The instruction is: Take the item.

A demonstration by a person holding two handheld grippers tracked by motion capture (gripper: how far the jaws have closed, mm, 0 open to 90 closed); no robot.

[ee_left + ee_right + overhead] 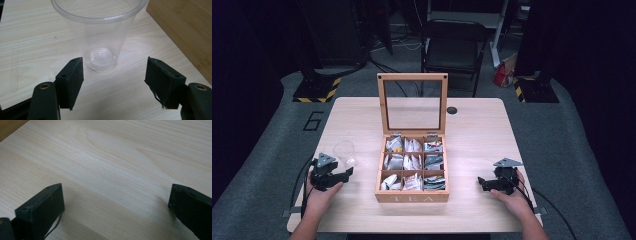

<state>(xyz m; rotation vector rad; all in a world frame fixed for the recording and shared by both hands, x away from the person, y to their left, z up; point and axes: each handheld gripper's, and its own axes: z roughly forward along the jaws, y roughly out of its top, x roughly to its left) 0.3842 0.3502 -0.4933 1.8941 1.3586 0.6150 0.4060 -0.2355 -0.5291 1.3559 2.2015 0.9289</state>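
Note:
A wooden tea box [412, 167] stands open in the middle of the table, its glass lid [412, 103] upright and its compartments holding several tea bags [413, 161]. A clear plastic cup [345, 153] stands upright and empty left of the box. My left gripper [343, 174] is just in front of the cup, open, with the cup [100, 35] a little beyond the jaws and the fingertips [72, 80] not touching it. My right gripper [482, 182] rests open near the table's right front, over bare wood, with nothing between its fingers [47, 205].
The box's wooden side [185, 32] lies close on the right of the cup. A small black round plug [452, 110] sits in the table behind the box. A black chair [452, 47] and stand bases [317, 90] are on the floor beyond the table.

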